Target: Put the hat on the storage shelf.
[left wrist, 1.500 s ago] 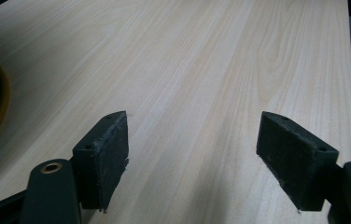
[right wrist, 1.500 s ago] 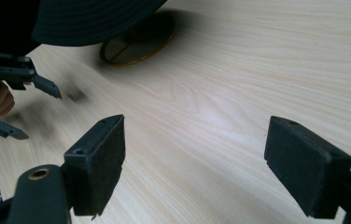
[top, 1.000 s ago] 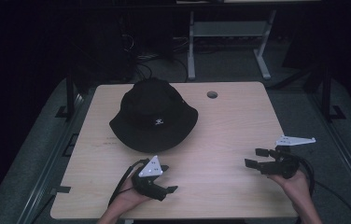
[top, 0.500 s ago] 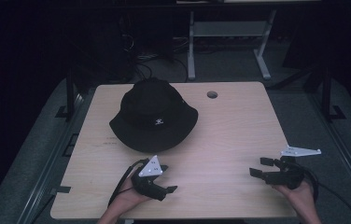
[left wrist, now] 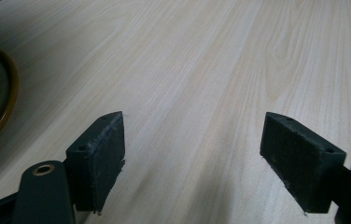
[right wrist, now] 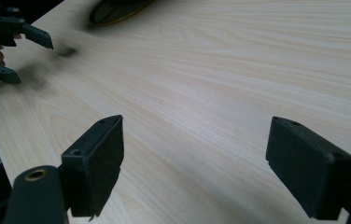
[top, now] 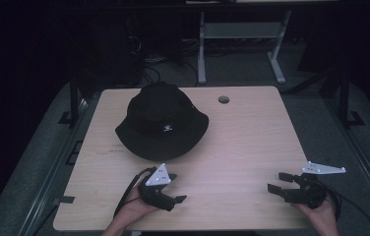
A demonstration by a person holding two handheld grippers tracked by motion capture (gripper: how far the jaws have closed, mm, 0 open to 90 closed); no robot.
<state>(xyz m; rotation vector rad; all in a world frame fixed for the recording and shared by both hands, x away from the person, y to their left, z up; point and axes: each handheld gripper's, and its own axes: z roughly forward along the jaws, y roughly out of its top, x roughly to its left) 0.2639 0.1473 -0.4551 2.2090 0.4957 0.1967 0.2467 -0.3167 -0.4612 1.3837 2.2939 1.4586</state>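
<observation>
Hat (top: 162, 127) sits far-left; both hand-held grippers (top: 173, 192) (top: 279, 182) gape empty near table's (top: 252, 142) front edge.

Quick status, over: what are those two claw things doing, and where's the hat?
Left gripper open, right gripper open, both empty. Black fabric bucket hat untouched on light wooden table. Nothing between.

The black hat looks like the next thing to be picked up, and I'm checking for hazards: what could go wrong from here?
The hat is soft, so a one-sided pinch on its brim may drag or fold it instead of lifting it. The left gripper and right gripper both sit open near the table's front edge, far from the hat; reaching from there, the trailing cables could snag on that edge.
</observation>
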